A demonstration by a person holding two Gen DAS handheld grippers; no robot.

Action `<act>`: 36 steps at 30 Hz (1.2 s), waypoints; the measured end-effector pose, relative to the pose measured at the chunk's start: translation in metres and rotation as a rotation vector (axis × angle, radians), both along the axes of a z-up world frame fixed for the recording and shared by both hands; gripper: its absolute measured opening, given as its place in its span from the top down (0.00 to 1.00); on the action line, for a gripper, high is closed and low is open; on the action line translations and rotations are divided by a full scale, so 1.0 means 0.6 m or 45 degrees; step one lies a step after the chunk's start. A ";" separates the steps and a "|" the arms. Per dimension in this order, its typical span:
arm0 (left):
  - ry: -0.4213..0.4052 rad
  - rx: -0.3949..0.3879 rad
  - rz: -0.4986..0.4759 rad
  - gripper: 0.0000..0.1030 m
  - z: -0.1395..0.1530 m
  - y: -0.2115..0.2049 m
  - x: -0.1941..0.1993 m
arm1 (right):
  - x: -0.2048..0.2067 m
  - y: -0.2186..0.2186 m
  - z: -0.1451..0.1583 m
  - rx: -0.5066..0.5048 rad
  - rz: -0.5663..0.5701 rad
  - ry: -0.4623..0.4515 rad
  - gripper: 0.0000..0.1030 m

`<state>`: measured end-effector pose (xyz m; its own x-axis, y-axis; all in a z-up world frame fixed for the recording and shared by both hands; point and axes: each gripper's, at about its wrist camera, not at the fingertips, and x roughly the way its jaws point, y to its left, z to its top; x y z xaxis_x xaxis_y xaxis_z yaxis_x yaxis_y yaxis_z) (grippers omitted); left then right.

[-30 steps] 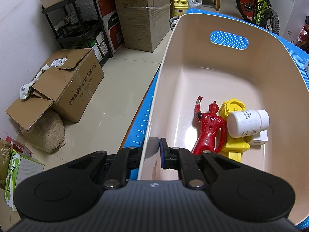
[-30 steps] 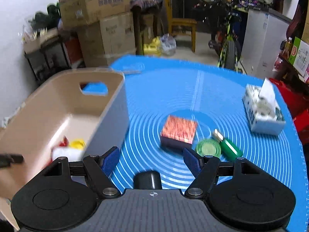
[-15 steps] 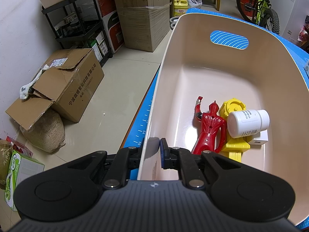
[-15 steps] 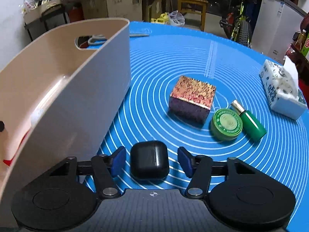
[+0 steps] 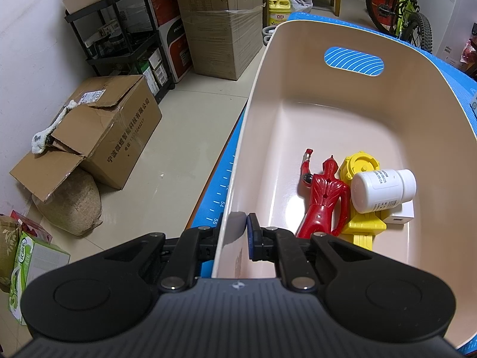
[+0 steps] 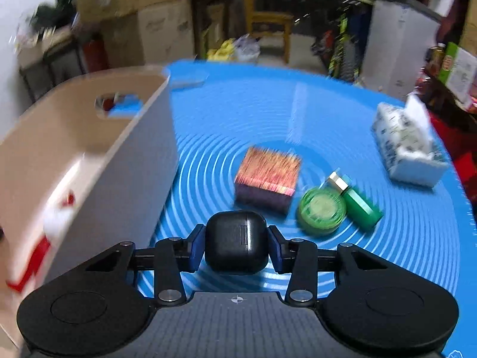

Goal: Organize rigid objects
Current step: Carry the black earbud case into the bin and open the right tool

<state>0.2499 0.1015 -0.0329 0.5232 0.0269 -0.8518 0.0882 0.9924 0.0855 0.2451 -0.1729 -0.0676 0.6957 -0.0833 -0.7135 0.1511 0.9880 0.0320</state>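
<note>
My left gripper [image 5: 238, 232] is shut on the near wall of the beige bin [image 5: 342, 125]. Inside the bin lie a red figure [image 5: 323, 201], a yellow toy [image 5: 362, 225], a white bottle [image 5: 381, 189] and a small white box [image 5: 401, 216]. My right gripper [image 6: 236, 246] is shut on a black earbud case [image 6: 237, 244], held above the blue mat [image 6: 298, 113] to the right of the bin [image 6: 119, 155]. An orange-topped box [image 6: 266, 176], a green round tin [image 6: 322, 210] and a green bottle [image 6: 356, 198] lie on the mat beyond it.
A tissue pack [image 6: 408, 146] sits at the mat's right. Left of the table, on the floor, are cardboard boxes [image 5: 98, 128], a sack [image 5: 68, 205] and a black shelf [image 5: 119, 38]. A bicycle [image 5: 402, 9] stands behind.
My right gripper has closed on the black earbud case and lifted it off the mat; the view is blurred by motion. My left gripper has stayed clamped on the bin wall.
</note>
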 end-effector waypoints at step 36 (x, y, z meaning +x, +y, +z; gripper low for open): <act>0.010 -0.001 0.001 0.86 0.001 -0.003 0.003 | 0.082 0.301 0.025 -0.297 0.489 0.125 0.53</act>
<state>0.2517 0.0996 -0.0324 0.5166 0.0265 -0.8558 0.0881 0.9926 0.0839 0.2942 0.0076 -0.0525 0.6375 0.0009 -0.7705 -0.2364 0.9520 -0.1944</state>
